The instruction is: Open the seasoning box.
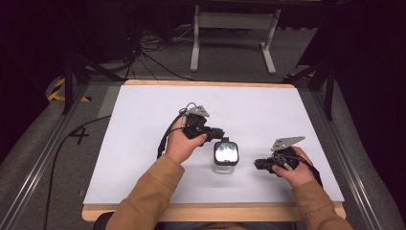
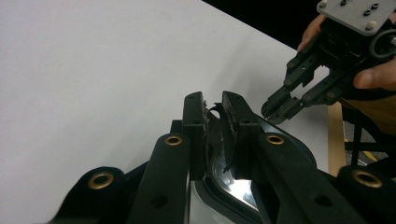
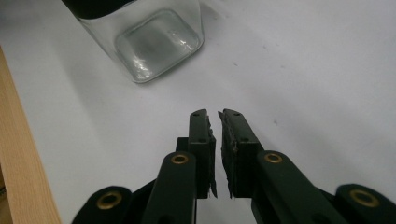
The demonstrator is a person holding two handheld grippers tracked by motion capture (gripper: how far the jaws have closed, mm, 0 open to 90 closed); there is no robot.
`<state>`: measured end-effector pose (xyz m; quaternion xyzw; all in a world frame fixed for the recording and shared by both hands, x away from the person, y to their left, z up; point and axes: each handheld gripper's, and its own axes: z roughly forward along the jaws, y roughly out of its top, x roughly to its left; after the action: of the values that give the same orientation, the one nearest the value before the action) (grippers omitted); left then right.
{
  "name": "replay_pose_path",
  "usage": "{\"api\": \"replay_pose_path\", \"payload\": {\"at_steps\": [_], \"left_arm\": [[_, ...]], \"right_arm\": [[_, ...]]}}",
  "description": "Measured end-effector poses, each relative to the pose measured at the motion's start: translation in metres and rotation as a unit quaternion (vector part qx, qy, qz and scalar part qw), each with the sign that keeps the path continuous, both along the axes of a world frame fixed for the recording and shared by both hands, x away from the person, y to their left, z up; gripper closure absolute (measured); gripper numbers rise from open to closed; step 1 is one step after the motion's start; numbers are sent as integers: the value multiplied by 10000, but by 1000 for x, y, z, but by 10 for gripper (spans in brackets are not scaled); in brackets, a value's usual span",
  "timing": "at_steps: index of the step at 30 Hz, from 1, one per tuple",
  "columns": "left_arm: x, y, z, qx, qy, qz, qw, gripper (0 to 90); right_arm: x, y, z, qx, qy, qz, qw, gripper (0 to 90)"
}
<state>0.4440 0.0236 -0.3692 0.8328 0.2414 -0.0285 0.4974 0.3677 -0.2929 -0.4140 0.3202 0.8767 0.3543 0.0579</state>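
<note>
Currently we see the white surface [image 1: 143, 143] bearing a square glass jar [image 1: 225, 158] near its front edge; left tongs [image 1: 223, 135] grip its black rim, right tongs [image 1: 258, 164] closed, empty, nearby. Next, probably a steady lift

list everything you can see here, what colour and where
glass jar: one, clear with a black top, near the front middle of the table
table: one, white top with a wooden edge, under everything
white frame: one, on the grey floor beyond the table
yellow-black tape: striped, on the floor at far left
cables: several, black, on the floor behind the table
sleeves: two, tan, coming in from the bottom
left gripper: one, black, its fingers closed on the jar's top edge
right gripper: one, black, just right of the jar, fingers nearly together, holding nothing
</note>
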Motion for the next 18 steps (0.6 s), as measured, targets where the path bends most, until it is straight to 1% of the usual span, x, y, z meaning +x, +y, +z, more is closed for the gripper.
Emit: {"api": "replay_pose_path", "payload": {"at_steps": [1, 2, 3, 4, 5, 6, 8, 12, 13, 14, 16, 17, 18], "left_arm": [[1, -2, 0, 39, -30, 15, 10000, 799], [2, -5, 0, 66, -106, 14, 9999, 797], [2, -7, 0, 76, -74, -11, 9999, 800], [2, -10, 0, 143, -40, -66, 9999, 808], [3, -12, -1, 276, -11, -133, 9995, 819], [3, -16, -3, 286, 6, -134, 9995, 825], [4, -17, -4, 300, 62, -158, 9994, 839], [6, -15, -2, 322, -62, -15, 9995, 828], [6, -14, -3, 418, -105, 31, 9991, 830], [6, -14, -3, 418, -105, 31, 9991, 834], [9, -14, -5, 386, -20, -13, 9993, 846], [9, -13, -5, 357, 70, -35, 9993, 861], [9, -13, -5, 357, 70, -35, 9993, 879]], "right_arm": [[-1, -1, 0, 10, 2, -25, 10000, 831], [-2, -2, 0, 11, -12, -30, 10000, 831], [-3, -2, 0, 16, -1, -51, 10000, 831], [-4, -3, 0, 33, 0, -57, 10000, 831], [-5, -4, 0, 32, -8, -75, 10000, 831], [-6, -4, 1, 47, -8, -80, 10000, 831], [-7, -6, 1, 58, -14, -110, 9999, 831], [-9, -8, 1, 71, -20, -150, 9999, 831], [-9, -9, 1, 55, -31, -148, 9999, 831], [-9, -9, 1, 55, -31, -148, 9999, 831], [-9, -8, 1, 65, -21, -137, 9999, 831], [-9, -7, 1, 53, -47, -121, 9999, 827], [-9, -7, 1, 53, -47, -121, 9999, 827]]}}
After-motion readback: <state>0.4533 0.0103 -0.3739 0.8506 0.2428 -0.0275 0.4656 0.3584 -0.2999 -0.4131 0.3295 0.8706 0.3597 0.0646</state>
